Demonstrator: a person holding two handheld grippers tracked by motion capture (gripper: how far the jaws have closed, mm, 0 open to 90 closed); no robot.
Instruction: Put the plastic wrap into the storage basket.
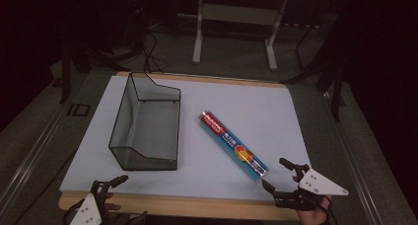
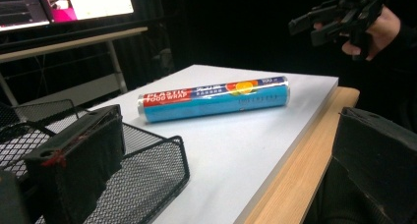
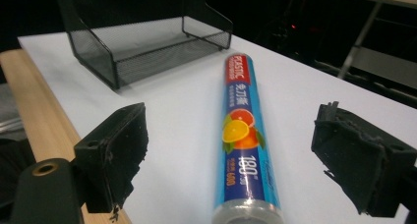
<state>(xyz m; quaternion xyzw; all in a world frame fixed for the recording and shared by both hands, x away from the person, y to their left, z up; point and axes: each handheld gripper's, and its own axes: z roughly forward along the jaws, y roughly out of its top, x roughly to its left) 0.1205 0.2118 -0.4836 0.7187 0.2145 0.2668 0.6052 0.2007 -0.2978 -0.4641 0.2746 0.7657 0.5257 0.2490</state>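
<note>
So far nothing is moved: the blue plastic-wrap roll (image 1: 233,144) lies on the white desk (image 1: 276,111) beside the black wire-mesh tray (image 1: 146,124), ungrasped. Right gripper (image 3: 236,155) jaws spread at its near end; left gripper (image 1: 106,185) jaws also spread.

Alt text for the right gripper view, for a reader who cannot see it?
A blue plastic wrap roll lies on the white board, running away between the open jaws of the right hand-held gripper, untouched. A black mesh tray stands behind it.
</note>
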